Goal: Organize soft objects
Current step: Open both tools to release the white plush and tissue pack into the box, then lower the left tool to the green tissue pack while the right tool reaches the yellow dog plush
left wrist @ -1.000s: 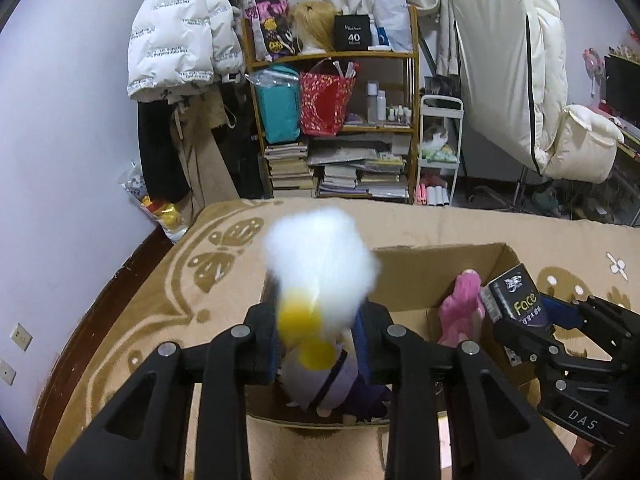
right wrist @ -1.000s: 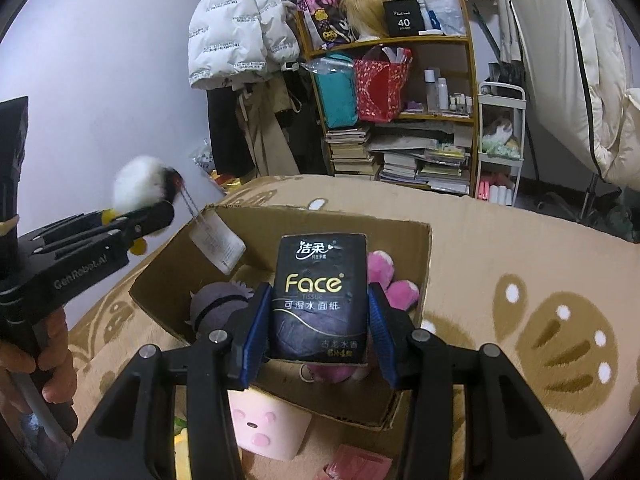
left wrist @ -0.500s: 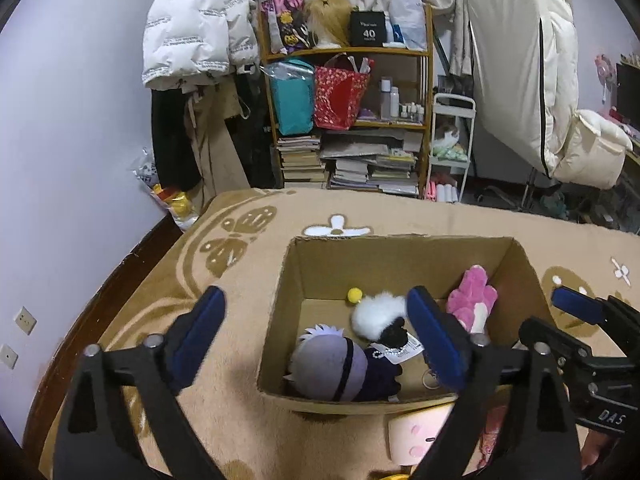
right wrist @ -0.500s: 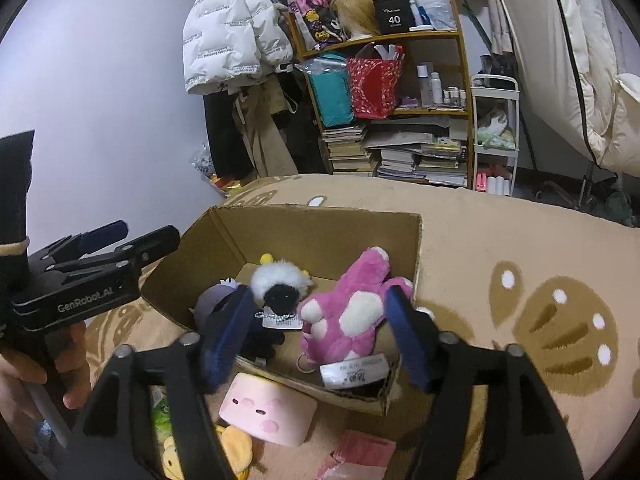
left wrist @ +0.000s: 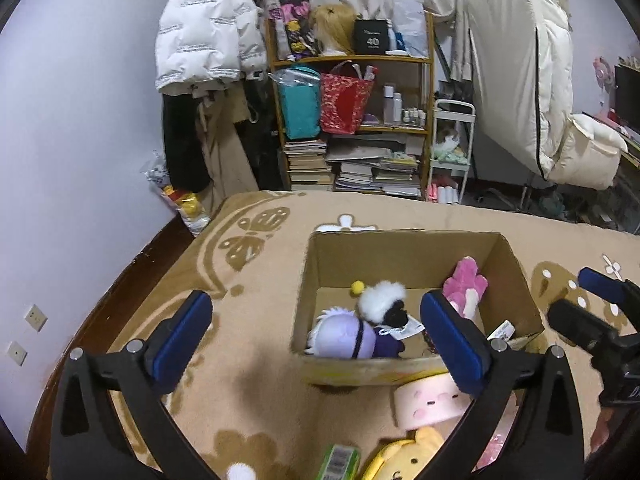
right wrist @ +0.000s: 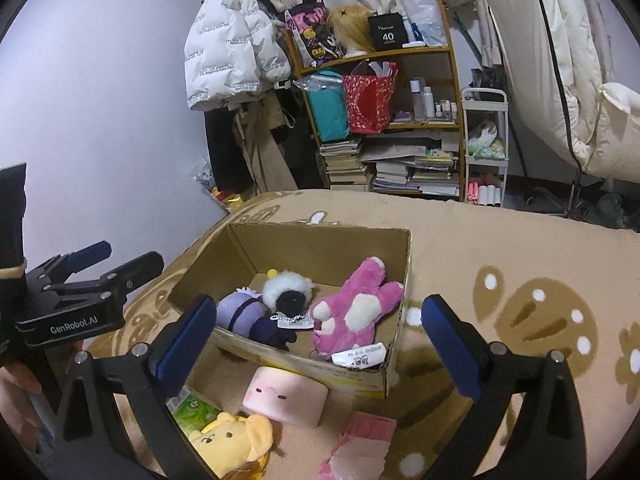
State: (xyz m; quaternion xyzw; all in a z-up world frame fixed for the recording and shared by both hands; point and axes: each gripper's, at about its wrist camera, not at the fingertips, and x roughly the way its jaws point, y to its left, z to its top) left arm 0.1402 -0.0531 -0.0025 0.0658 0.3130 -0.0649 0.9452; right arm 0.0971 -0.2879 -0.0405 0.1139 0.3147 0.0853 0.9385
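An open cardboard box [left wrist: 404, 248] [right wrist: 320, 240] stands on the tan bedspread. In it lie a purple plush [left wrist: 344, 338] [right wrist: 238, 314], a white-and-black fluffy toy [left wrist: 382, 300] [right wrist: 288, 292] and a pink plush [left wrist: 466, 284] [right wrist: 360, 304]. My left gripper [left wrist: 320, 336] is open and empty, held above the box's near left side. My right gripper [right wrist: 316, 336] is open and empty above the box's near edge. In front of the box lie a pink pig cushion [left wrist: 430, 400] [right wrist: 286, 396] and a yellow bear plush [left wrist: 408, 456] [right wrist: 230, 440].
A green packet [right wrist: 192, 410] [left wrist: 338, 462] and a pink packet [right wrist: 360, 440] lie on the bedspread near the bear. A cluttered bookshelf [left wrist: 352, 120], hanging coats [left wrist: 208, 48] and a white cart [left wrist: 450, 152] stand beyond the bed. The left wall [left wrist: 60, 160] is close.
Both grippers opened: the left let go of the white fluffy toy, now in the box, and the right let go of the black tissue pack. Both have since drawn back slightly.
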